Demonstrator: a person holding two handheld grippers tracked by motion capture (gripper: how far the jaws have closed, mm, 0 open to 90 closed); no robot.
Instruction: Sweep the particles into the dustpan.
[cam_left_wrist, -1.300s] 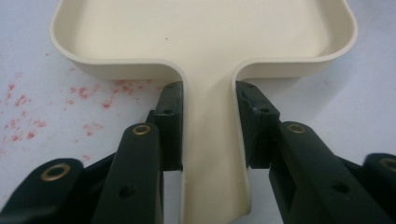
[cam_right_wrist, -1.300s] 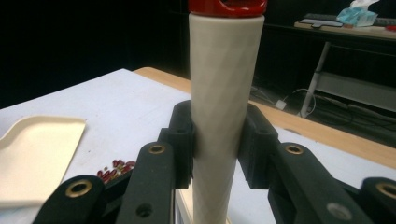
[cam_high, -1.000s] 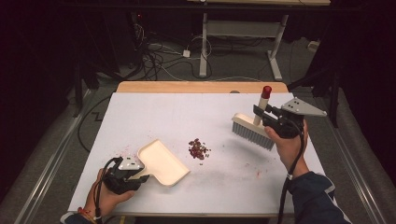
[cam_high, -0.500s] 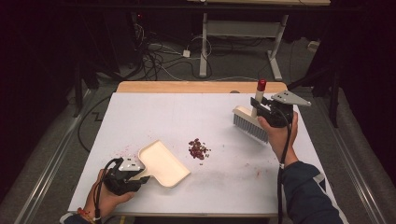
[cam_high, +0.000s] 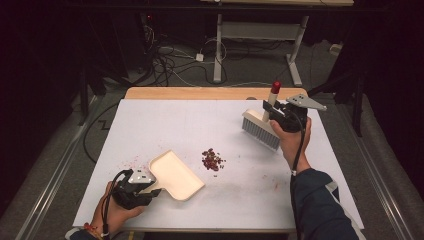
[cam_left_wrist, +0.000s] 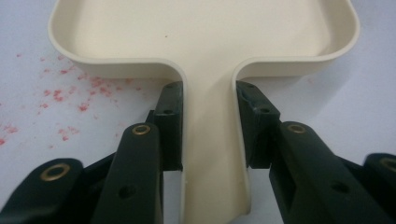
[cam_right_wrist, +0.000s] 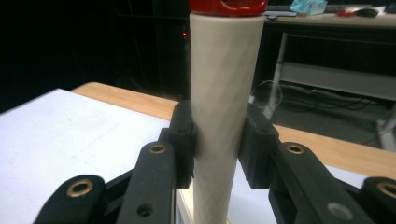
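A cream dustpan (cam_high: 176, 175) lies flat on the white table (cam_high: 165, 125) near the front left. My left gripper (cam_high: 150, 191) is shut on the dustpan's handle (cam_left_wrist: 212, 140), its pads pressing both sides. A small pile of dark red crumbs (cam_high: 212, 159) sits on the table just right of the pan. At the right, my right gripper (cam_high: 274, 114) is shut on the cream, red-capped handle (cam_right_wrist: 223, 93) of a brush (cam_high: 261, 130). The brush's grey bristles hang just above the table, right of the crumbs.
Faint red stains (cam_left_wrist: 70, 93) mark the table beside the dustpan. A wooden strip (cam_high: 200, 93) runs along the table's far edge. Beyond it stand desk legs (cam_high: 218, 45) and tangled cables (cam_high: 170, 55) on the floor.
The right hand has carried the brush toward the far side of the table and slightly left. The left hand and the dustpan have stayed put.
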